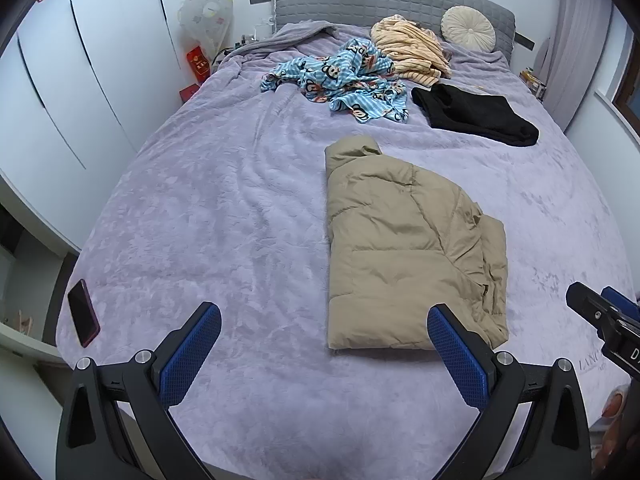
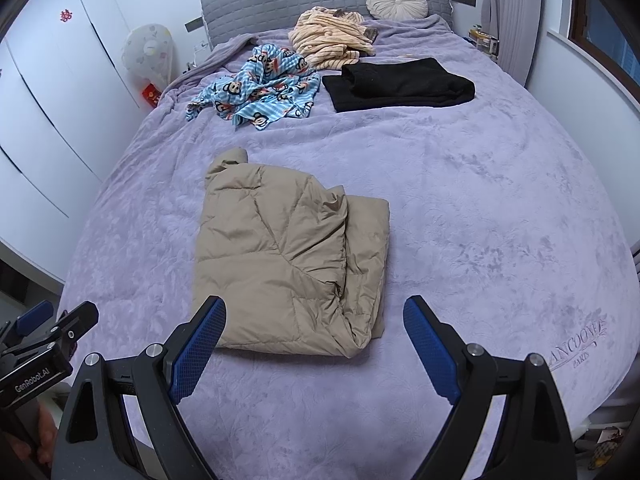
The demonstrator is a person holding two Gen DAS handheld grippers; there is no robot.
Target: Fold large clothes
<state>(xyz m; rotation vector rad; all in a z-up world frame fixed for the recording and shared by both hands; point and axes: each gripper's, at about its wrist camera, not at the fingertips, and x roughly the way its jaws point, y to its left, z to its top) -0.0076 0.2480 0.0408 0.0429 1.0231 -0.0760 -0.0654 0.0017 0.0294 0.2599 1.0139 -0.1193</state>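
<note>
Puffer jacket: tan, lying folded lengthwise on the lavender bedspread near the foot; its near hem is partly covered by a blue finger in both views.
Left gripper: hovering above the bedspread, fingers spread wide, gripping nothing.
Right gripper: also spread wide and empty, hanging over the jacket's near edge.
Other clothes: black garment lying folded; blue monkey-print piece and striped peach one lying crumpled, shapes hard to make out.
Phone: sitting at the bed's left edge.

Right gripper spread wide above folded tan puffer jacket (collar pointing away) on lilac bedspread.
</note>
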